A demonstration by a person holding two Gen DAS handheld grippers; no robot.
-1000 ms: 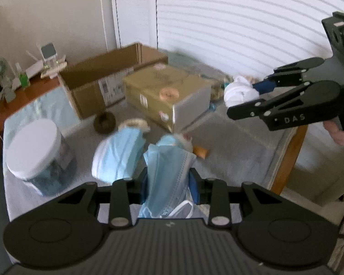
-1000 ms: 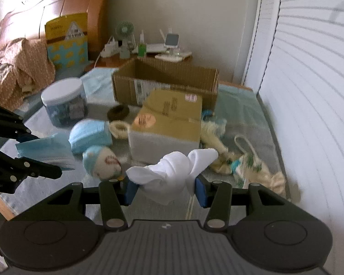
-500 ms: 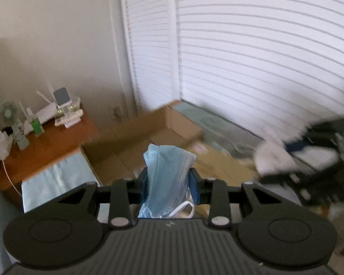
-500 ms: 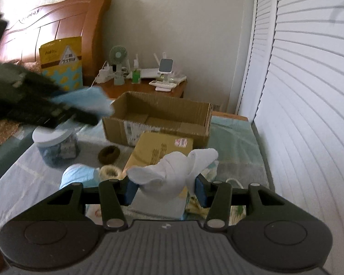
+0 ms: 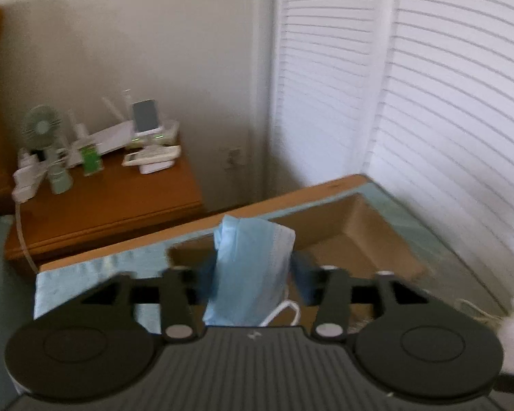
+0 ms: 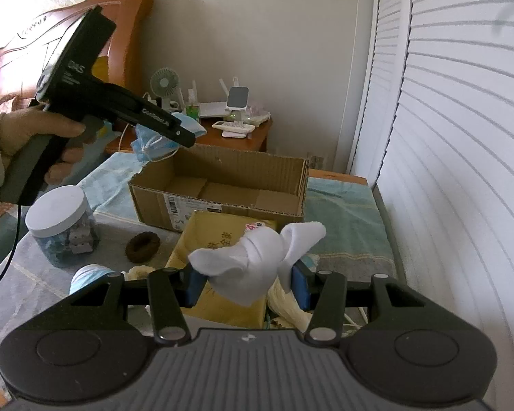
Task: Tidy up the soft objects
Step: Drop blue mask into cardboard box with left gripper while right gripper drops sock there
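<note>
My left gripper is shut on a folded blue face mask and holds it over the near left end of the open cardboard box. In the right wrist view the left gripper hangs above the box's left corner with the mask dangling. My right gripper is shut on a white sock, held above the closed yellow carton in front of the box.
A white-lidded jar, a brown hair tie, a blue mask roll and cream rope pieces lie on the bed. A wooden nightstand with a fan and gadgets stands behind. Slatted doors are on the right.
My left gripper has lifted and swung forward with the mask, from above the bed's soft items to over the cardboard box. My right gripper has risen and come nearer the box with the sock.
</note>
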